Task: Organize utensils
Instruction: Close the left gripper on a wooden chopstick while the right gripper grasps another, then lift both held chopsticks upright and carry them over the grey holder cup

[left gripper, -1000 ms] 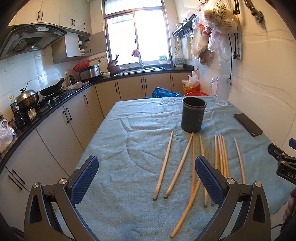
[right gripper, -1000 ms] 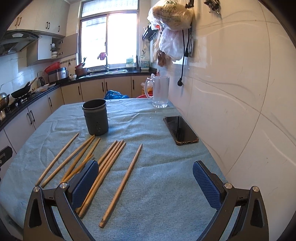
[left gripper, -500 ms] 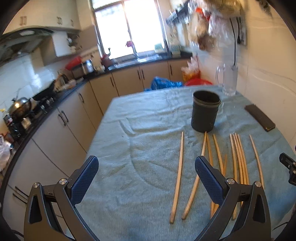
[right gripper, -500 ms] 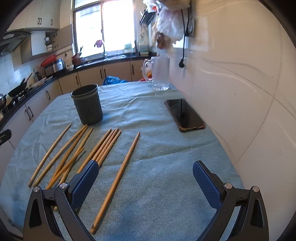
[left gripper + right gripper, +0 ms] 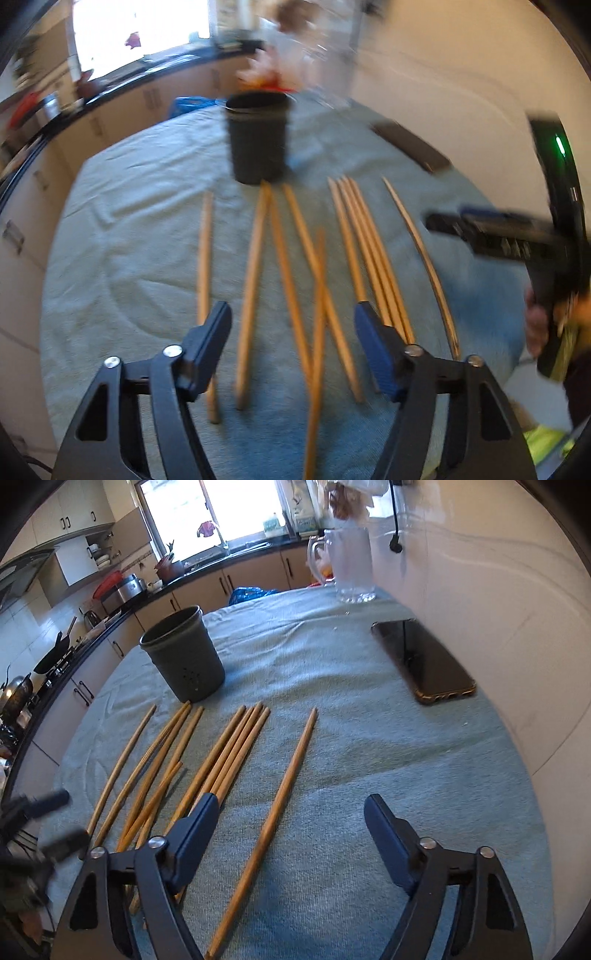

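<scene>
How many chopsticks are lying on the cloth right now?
10 chopsticks: one apart at the right, four packed side by side, four loosely crossed, one at far left. Overlaps may hide another.

Black frames, blue pads (image 5: 373, 343), silver screws.
</scene>
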### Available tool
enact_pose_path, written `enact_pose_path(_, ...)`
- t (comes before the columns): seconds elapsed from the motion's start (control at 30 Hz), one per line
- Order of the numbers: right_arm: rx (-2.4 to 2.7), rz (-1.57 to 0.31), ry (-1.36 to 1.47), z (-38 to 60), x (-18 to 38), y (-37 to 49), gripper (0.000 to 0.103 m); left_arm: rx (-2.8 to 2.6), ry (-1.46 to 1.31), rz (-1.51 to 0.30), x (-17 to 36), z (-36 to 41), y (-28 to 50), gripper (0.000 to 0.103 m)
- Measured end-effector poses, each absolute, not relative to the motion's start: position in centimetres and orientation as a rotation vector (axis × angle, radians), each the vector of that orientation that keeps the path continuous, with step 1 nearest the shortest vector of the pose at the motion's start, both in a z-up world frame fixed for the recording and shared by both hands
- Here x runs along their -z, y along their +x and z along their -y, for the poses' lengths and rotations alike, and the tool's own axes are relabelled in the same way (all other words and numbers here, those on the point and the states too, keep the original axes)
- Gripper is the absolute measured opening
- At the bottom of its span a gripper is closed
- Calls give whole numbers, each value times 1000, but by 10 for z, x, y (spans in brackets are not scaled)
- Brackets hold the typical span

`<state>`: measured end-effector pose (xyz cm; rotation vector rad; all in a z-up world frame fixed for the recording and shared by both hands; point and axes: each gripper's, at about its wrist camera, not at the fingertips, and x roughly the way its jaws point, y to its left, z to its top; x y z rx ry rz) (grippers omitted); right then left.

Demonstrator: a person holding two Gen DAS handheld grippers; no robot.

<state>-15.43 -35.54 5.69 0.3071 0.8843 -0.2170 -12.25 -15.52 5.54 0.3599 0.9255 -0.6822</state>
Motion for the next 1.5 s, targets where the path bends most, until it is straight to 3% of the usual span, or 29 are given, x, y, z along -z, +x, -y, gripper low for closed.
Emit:
enact_pose_path(0.1,196,-907,316,354,-51,-145,75,722,413,-930,-49,169,-124,61)
enact_pose_path(0.2,177,-933,325,354,-47,-137,62,749,432,-968,-42,180,-116,44)
enact_pose_path(0.27,171,-950,327,354,-45,-131,59,763,441,-998,-36,186,-108,35)
enact_pose_path(0.4,176,-972,317,354,-43,-122,54,772,465,-1051,-23,196,-98,29)
enact_pose_path(0.47,177,-994,317,356,-41,-116,48,768,471,-1073,-18,199,-95,9)
enact_pose_path(0.63,192,-1042,326,362,-32,-102,38,759,448,-1075,-19,197,-96,7)
enact_pose_path(0.7,206,-1046,311,363,-32,-100,17,755,440,-1070,-20,196,-97,7)
enact_pose_path(0.73,204,-1047,322,365,-31,-99,12,755,434,-1070,-21,195,-97,7)
enact_pose_path(0.87,179,-1040,378,373,-31,-97,8,749,388,-1062,-30,188,-98,7)
enact_pose_path(1.5,47,-794,373,346,-105,-162,7,657,168,-816,-111,136,-137,7)
